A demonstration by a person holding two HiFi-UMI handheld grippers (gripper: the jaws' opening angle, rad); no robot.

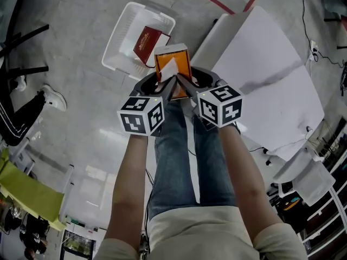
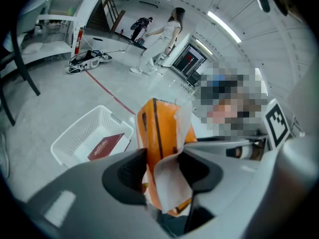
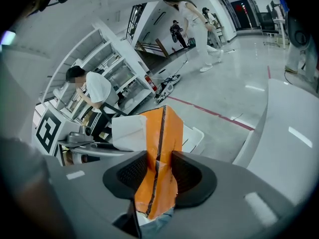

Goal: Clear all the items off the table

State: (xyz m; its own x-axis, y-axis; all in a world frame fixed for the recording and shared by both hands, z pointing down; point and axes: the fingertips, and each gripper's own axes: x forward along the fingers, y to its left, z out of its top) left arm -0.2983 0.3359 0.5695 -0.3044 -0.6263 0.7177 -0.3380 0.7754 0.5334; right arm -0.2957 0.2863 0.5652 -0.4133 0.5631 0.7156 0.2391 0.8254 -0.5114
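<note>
Both grippers held 1 orange pack [image 1: 174, 63] in the air, out in front of the person's legs [image 1: 176, 161]. The left gripper [image 2: 164, 171] had its 2 jaws closed on the pack's lower end, with a white sheet [image 2: 172, 183] that hung from the pack caught against 1 pad. The right gripper [image 3: 159, 173] clamped the same pack from the other side, its pads pressed flat on the orange faces on either side of a dark seam. In the head view the 2 sets of jaw tips met just below the pack, almost touching each other.

The pack was off the white table [image 1: 265, 75], which stood to the person's right. A white basket [image 1: 122, 42] sat on the grey floor [image 1: 70, 91] ahead. From the head view the pack overlapped the basket's near corner. Inside the basket lay 1 flat dark red item [image 1: 147, 44], possibly a book or a packet; its print was too small to read. Other people stood well away in the background of both gripper views.
</note>
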